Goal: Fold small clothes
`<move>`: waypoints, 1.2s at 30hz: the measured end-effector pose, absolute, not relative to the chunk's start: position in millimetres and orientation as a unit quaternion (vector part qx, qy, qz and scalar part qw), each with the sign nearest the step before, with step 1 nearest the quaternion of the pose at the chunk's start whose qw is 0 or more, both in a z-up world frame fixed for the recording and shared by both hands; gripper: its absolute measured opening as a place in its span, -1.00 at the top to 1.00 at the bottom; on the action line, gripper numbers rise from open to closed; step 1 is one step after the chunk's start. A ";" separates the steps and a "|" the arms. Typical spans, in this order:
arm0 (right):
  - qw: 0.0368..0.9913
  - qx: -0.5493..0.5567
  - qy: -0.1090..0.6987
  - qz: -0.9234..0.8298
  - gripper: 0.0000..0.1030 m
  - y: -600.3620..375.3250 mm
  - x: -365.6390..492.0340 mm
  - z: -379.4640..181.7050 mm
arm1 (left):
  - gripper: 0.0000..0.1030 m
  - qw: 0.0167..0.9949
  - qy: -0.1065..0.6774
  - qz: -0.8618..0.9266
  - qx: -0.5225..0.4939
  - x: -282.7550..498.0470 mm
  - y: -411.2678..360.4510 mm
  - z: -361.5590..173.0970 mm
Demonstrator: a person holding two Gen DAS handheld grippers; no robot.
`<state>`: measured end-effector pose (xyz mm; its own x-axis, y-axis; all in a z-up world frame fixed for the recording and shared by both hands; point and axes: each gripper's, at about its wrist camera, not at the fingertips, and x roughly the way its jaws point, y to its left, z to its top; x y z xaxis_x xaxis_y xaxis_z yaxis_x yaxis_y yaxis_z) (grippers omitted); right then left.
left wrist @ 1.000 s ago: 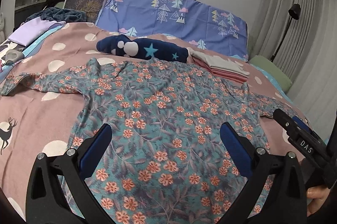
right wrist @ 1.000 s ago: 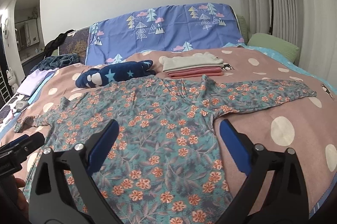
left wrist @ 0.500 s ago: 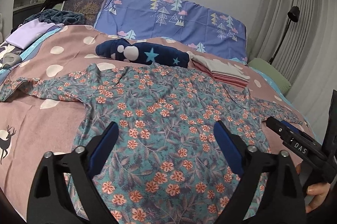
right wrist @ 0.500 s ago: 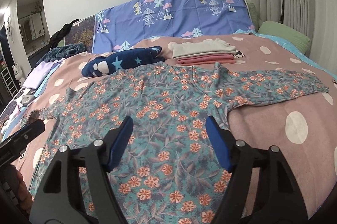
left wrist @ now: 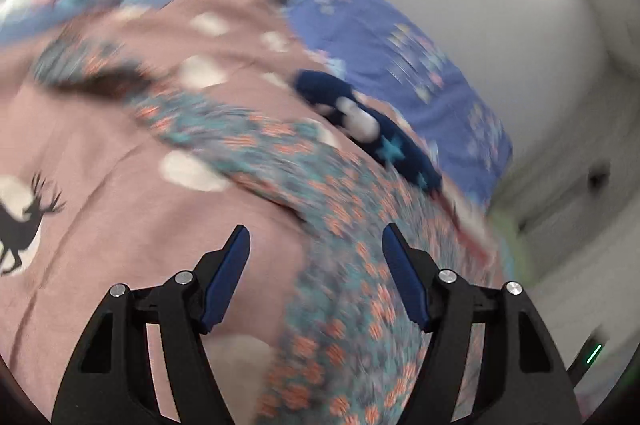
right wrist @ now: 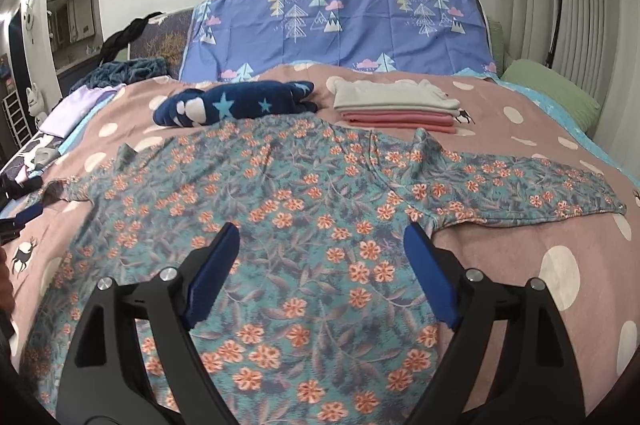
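A teal long-sleeved shirt with orange flowers [right wrist: 304, 225] lies flat on the pink spotted bedspread [right wrist: 560, 265], sleeves spread out to both sides. My right gripper [right wrist: 320, 229] is open and empty, just above the shirt's body. My left gripper [left wrist: 316, 237] is open and empty, over the shirt's left side near the armpit; its view is blurred and tilted, with the shirt's sleeve [left wrist: 192, 117] running up to the left.
A navy star-patterned plush [right wrist: 236, 105] lies behind the shirt. A folded stack of grey and pink clothes [right wrist: 396, 109] sits at the back right. A blue tree-print pillow [right wrist: 340, 25], a green pillow [right wrist: 552, 93] and a pile of purple clothes [right wrist: 76, 105] lie further back.
My left gripper has swung sharply to the left and tilted, now over the shirt's left edge. My right gripper has moved a little forward and lower over the shirt.
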<state>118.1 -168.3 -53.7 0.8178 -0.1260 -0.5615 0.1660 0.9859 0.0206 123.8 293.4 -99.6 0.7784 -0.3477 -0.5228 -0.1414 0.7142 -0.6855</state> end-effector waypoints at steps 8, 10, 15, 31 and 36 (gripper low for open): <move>0.945 0.031 0.314 -0.083 -0.69 -170.0 136.8 -69.9 | -0.35 0.795 0.302 0.071 -0.521 152.8 431.6 -150.8; 0.943 0.031 0.321 -0.085 -0.69 -170.1 142.2 -73.2 | -0.35 0.786 0.289 0.097 -0.537 161.7 451.2 -156.0; 0.942 0.033 0.324 -0.083 -0.69 -168.3 152.4 -75.4 | 0.45 0.769 0.268 0.155 -0.559 184.0 488.5 -165.8; 0.943 0.057 0.313 -0.097 -0.69 -196.7 154.6 -79.3 | 0.90 0.926 0.250 -0.097 -0.266 234.4 247.8 17.6; 0.940 0.063 0.313 -0.117 -0.69 -215.1 143.0 -82.3 | 0.88 0.907 0.309 -0.242 -0.153 223.4 79.4 -5.9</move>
<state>142.9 -215.1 -82.3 0.7764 -0.1802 -0.6039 0.2588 0.9649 0.0448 223.4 79.4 -5.9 0.6915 -0.5345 -0.4860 0.3448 0.8354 -0.4281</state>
